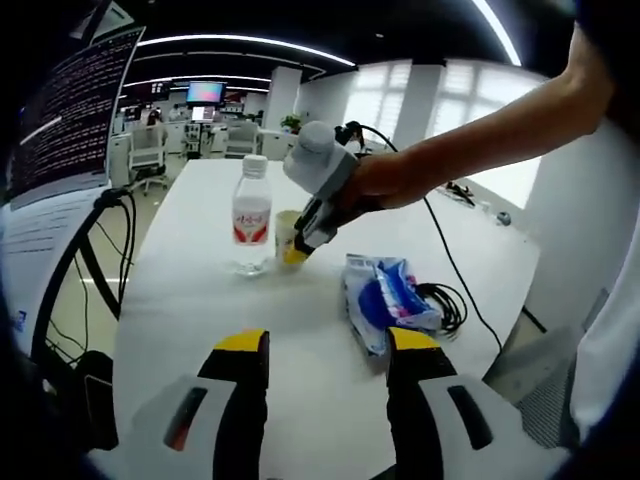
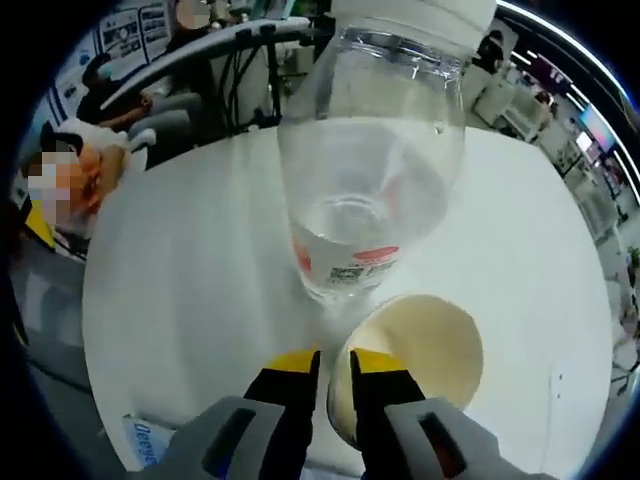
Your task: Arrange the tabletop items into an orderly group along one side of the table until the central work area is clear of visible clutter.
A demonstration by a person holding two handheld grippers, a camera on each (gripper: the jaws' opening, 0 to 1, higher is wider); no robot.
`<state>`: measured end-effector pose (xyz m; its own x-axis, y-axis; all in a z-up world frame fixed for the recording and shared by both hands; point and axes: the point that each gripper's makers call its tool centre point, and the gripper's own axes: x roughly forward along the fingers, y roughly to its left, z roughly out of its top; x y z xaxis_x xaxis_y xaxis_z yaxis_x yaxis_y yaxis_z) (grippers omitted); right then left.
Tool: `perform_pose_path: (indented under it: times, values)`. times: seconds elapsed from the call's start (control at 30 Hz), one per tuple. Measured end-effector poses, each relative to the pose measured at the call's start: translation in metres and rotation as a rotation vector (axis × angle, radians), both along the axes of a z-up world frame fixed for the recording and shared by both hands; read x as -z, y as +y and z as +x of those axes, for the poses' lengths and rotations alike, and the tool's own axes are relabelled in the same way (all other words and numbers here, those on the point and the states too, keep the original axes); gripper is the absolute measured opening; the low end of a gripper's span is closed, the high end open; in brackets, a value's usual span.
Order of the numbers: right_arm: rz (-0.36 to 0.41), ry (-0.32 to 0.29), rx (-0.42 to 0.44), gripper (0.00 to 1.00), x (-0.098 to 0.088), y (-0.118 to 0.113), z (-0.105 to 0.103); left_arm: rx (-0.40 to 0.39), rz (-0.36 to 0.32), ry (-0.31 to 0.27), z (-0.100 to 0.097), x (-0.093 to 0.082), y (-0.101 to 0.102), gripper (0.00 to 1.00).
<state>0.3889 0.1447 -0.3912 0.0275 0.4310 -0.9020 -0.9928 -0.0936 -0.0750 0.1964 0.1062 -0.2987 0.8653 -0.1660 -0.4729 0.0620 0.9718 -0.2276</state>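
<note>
A clear water bottle (image 1: pixel 252 215) with a white cap and a red label stands upright on the white table (image 1: pixel 200 300). A cream paper cup (image 1: pixel 287 236) stands close beside it on the right. My right gripper (image 1: pixel 300 250), held by a person's hand, is shut on the cup's rim. In the right gripper view the jaws of the right gripper (image 2: pixel 335 362) pinch the cup (image 2: pixel 425 350) wall, one inside and one outside, with the bottle (image 2: pixel 370 180) just behind. My left gripper (image 1: pixel 325 345) stands open over the near table with nothing between its jaws.
A blue and white packet (image 1: pixel 385 300) lies right of the table's centre, its corner also in the right gripper view (image 2: pixel 148 440). A coiled black cable (image 1: pixel 447 305) lies beside it. A monitor (image 1: pixel 70 110) stands at the left, with office chairs and desks beyond.
</note>
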Motion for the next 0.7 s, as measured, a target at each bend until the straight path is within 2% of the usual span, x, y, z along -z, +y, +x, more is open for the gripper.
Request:
perform_pose_path:
  times: [0.13, 0.33, 0.53, 0.7]
  values:
    - [0.001, -0.013, -0.012, 0.18, -0.001, -0.002, -0.001, 0.001, 0.001, 0.000, -0.001, -0.002, -0.003, 0.46]
    - [0.011, -0.024, -0.016, 0.21, -0.007, 0.000, 0.004, 0.007, -0.006, 0.000, 0.000, -0.003, -0.005, 0.46]
    - [0.030, -0.022, -0.031, 0.24, -0.016, 0.000, 0.001, 0.005, -0.008, -0.011, 0.001, -0.007, -0.006, 0.47]
    - [0.047, -0.004, -0.002, 0.25, -0.022, -0.006, 0.002, 0.006, -0.009, -0.018, 0.002, -0.010, -0.008, 0.47]
